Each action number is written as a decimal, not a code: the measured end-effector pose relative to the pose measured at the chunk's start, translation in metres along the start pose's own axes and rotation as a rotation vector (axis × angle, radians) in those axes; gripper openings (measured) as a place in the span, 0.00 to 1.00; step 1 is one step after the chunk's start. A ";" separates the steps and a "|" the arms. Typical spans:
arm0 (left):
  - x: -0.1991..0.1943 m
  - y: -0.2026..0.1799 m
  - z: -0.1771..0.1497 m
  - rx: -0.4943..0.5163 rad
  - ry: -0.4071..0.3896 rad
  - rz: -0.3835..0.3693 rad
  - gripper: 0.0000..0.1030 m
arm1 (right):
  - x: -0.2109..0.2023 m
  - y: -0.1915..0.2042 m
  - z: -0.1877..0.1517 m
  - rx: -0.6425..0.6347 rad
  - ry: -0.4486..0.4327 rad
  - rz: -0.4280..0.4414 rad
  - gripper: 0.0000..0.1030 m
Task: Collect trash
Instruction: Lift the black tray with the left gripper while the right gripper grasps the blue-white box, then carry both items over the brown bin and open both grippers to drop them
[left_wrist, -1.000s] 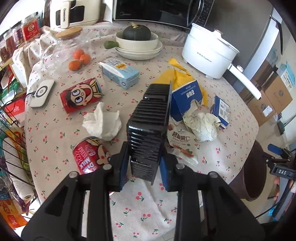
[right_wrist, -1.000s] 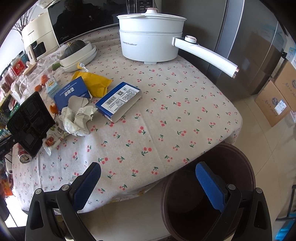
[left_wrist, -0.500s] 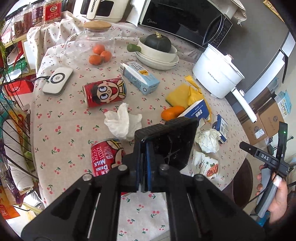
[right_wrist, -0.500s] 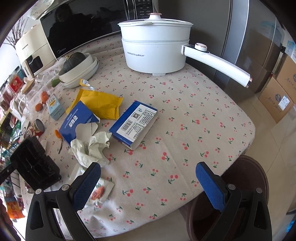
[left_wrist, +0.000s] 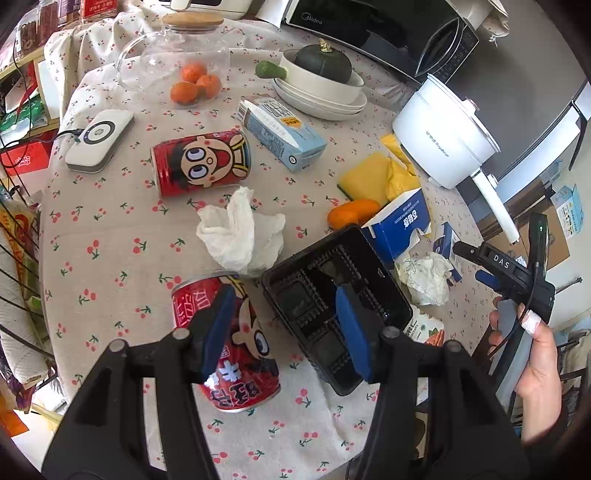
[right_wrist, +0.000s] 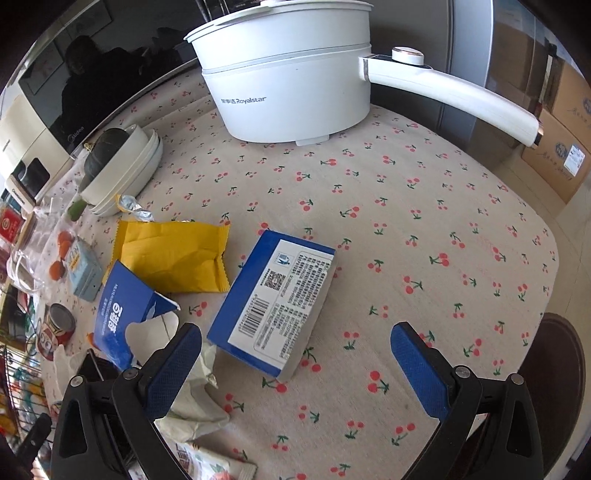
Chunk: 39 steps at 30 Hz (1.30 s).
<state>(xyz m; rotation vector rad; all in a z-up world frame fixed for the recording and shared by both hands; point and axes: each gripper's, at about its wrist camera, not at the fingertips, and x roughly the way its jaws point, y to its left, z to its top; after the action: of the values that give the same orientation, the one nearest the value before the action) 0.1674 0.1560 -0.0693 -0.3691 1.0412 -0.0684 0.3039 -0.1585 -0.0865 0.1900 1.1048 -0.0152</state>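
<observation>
My left gripper (left_wrist: 286, 326) is open and empty, low over the table. A black plastic tray (left_wrist: 332, 299) lies on the cloth under its right finger, and a red drink can (left_wrist: 236, 354) lies under its left finger. A crumpled white tissue (left_wrist: 240, 232) lies just beyond. My right gripper (right_wrist: 295, 363) is open and empty above a blue and white box (right_wrist: 275, 308). A torn blue carton (right_wrist: 122, 314), a yellow wrapper (right_wrist: 177, 258) and crumpled paper (right_wrist: 192, 398) lie to its left. The right gripper also shows in the left wrist view (left_wrist: 484, 269).
A white electric pot (right_wrist: 288, 77) with a long handle stands at the back. A brown bin (right_wrist: 554, 387) sits below the table's right edge. A second red can (left_wrist: 201, 162), a milk carton (left_wrist: 280, 133), a bowl with a squash (left_wrist: 319, 79) and a glass jar of oranges (left_wrist: 177, 59) stand farther back.
My left gripper has opened and let go of the black tray, which now lies on the table. My right gripper has moved from above the bin to over the blue box.
</observation>
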 end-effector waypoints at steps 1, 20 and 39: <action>0.004 -0.004 0.001 0.021 0.011 -0.002 0.61 | 0.005 0.001 0.002 -0.001 0.004 -0.005 1.00; 0.073 -0.064 -0.010 0.235 0.204 0.056 0.39 | 0.016 -0.017 0.013 -0.034 0.014 -0.016 0.59; 0.004 -0.080 -0.010 0.205 0.015 -0.011 0.37 | -0.142 -0.095 -0.033 -0.036 -0.129 0.087 0.59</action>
<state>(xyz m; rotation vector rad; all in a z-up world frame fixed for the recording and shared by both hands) 0.1708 0.0779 -0.0509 -0.1885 1.0369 -0.1860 0.2002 -0.2581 0.0118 0.2013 0.9672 0.0691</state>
